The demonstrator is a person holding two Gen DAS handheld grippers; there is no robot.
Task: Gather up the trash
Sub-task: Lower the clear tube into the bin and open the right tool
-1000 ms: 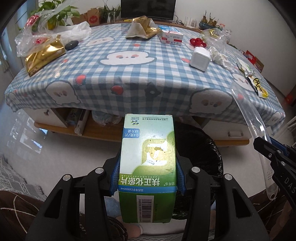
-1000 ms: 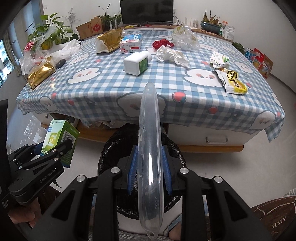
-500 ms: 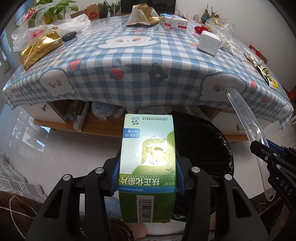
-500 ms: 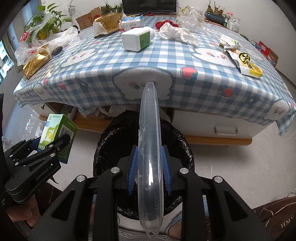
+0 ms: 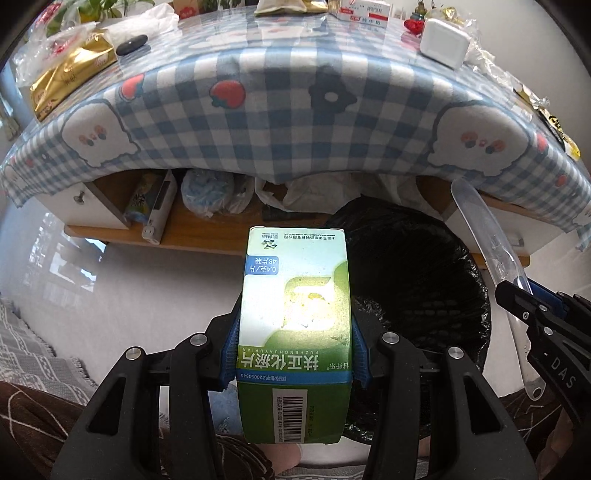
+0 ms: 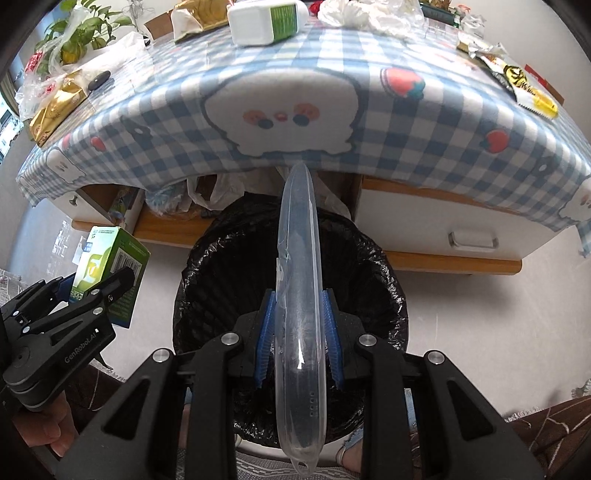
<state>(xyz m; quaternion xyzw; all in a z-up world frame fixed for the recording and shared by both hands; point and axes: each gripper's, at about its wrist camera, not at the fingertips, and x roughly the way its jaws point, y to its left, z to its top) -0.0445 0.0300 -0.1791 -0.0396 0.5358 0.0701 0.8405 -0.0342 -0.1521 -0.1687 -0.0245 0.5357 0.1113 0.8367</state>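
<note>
My left gripper [image 5: 294, 350] is shut on a green and white medicine box [image 5: 295, 325], held just left of a bin lined with a black bag [image 5: 417, 280]. The same box [image 6: 110, 273] and left gripper [image 6: 92, 295] show at the left of the right wrist view. My right gripper [image 6: 300, 332] is shut on a clear plastic lid [image 6: 299, 295] held edge-on, directly over the black-bagged bin [image 6: 221, 266]. In the left wrist view the lid [image 5: 487, 251] and right gripper [image 5: 517, 295] hang over the bin's right side.
A low table with a blue checked cloth [image 5: 280, 110] overhangs the bin. On it lie a white bottle [image 6: 266, 18], gold bags [image 5: 70, 77], a snack wrapper [image 6: 524, 85] and crumpled plastic [image 6: 354, 14]. Bags crowd the shelf [image 5: 207, 195] below. A drawer handle [image 6: 472, 240] is at right.
Both grippers have sunk with their loads. The table edge has risen in both views and the bin looks larger and closer. Neither grip has changed.
</note>
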